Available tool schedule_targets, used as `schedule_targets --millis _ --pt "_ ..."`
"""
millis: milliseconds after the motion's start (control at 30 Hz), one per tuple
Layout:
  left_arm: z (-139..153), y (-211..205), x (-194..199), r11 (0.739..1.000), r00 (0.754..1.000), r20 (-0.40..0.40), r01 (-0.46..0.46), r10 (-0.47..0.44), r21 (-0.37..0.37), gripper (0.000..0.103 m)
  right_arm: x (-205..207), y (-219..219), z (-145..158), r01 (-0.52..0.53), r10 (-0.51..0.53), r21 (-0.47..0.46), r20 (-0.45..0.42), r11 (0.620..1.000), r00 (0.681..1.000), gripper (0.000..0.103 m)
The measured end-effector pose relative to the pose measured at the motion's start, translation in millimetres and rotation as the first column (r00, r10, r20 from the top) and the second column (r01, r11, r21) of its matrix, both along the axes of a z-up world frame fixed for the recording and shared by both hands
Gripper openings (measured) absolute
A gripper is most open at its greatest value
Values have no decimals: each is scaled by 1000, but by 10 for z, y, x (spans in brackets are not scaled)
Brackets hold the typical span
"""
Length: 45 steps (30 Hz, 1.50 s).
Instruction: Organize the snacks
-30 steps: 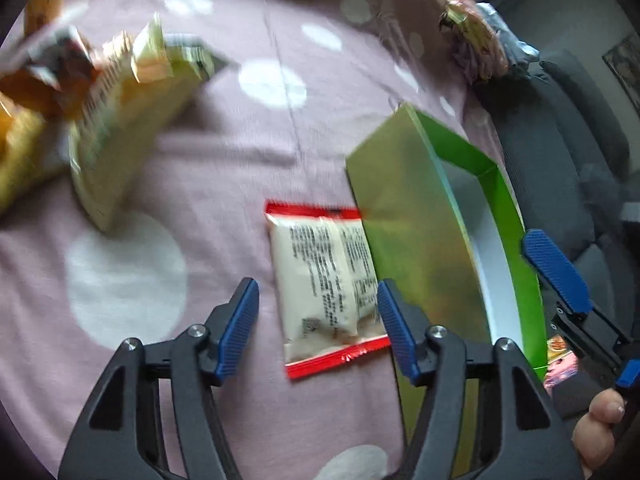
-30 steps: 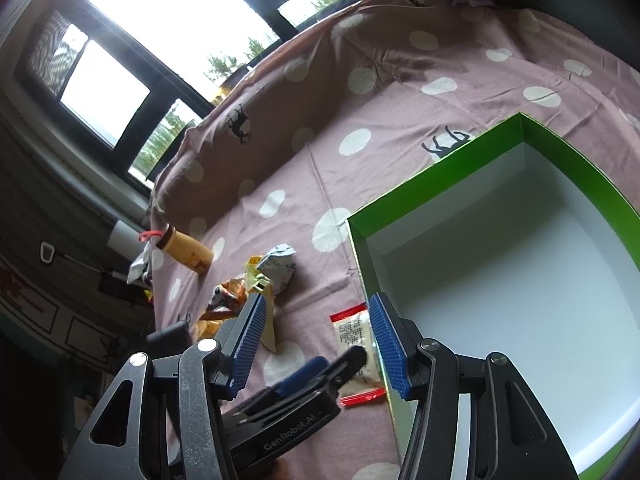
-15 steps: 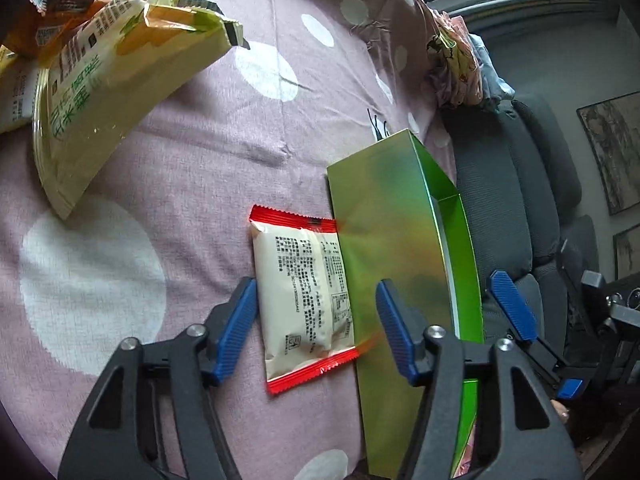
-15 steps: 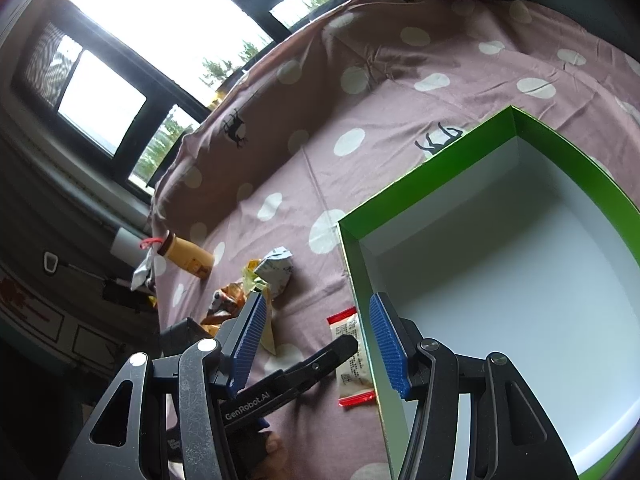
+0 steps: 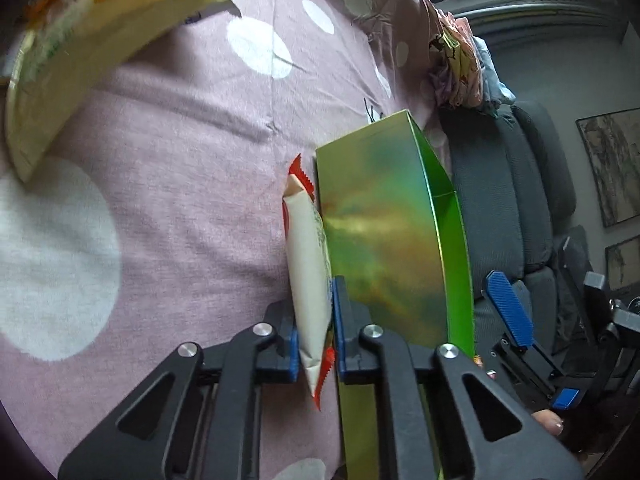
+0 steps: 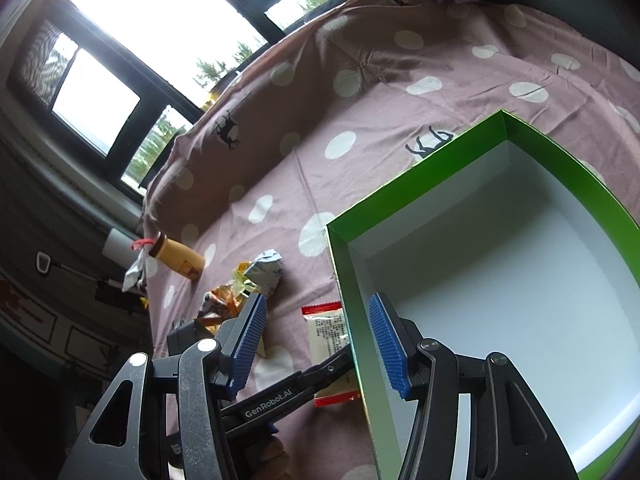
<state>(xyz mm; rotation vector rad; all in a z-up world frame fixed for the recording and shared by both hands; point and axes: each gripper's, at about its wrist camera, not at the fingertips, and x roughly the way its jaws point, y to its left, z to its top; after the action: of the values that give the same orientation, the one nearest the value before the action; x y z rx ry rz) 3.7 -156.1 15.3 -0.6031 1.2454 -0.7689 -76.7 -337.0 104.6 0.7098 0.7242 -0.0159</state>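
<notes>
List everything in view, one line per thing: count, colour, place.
snack packet: one, white with red ends, pinched in the left claw beside the box
box: one, green outside, white inside, empty, on the cloth
snack pile: several, yellow and orange, left of the box
bottle: one, tan, lying beyond the pile
cloth: one, mauve with white dots, under everything
left claw: shut on the packet
right claw: open, straddling the box's near wall
</notes>
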Motion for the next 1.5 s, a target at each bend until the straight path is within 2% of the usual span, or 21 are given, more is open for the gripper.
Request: schedule_targets --millis 233,367,467,700,833,933,1100,1200,1333,1433,1500 --pt "119 257 -26 986 995 81 -72 60 148 13 48 53 -20 -31 31 -10 -14 999 999 56" --pt "94 506 31 977 992 79 -107 94 182 13 137 203 -45 -87 87 -14 -21 996 996 56" --pt "62 611 57 977 995 53 -97 89 188 15 248 400 -101 -156 156 -8 -42 988 987 56" --pt "135 628 35 942 991 116 -105 71 319 31 585 811 -379 -279 275 -10 -147 960 950 56" --pt "118 678 45 935 990 122 -110 73 337 32 735 855 -651 -276 275 30 -247 961 929 56" --pt "120 706 60 929 989 124 -120 81 350 34 791 901 -724 -284 278 19 -275 959 920 56" --pt "118 751 63 924 990 116 -121 84 362 37 937 967 -949 -304 332 138 -305 943 893 56" --pt "130 760 51 917 989 124 -119 77 380 38 947 984 -938 -307 334 135 -296 942 895 56" --pt "140 722 23 904 986 161 -114 51 413 38 957 1047 -987 -329 376 199 -281 923 883 56" --pt "168 669 -2 889 979 202 -118 29 442 37 956 1129 -954 -359 385 139 -288 923 877 56" --pt "188 648 -16 885 974 223 -125 25 449 36 956 1137 -946 -353 378 135 -282 926 882 56"
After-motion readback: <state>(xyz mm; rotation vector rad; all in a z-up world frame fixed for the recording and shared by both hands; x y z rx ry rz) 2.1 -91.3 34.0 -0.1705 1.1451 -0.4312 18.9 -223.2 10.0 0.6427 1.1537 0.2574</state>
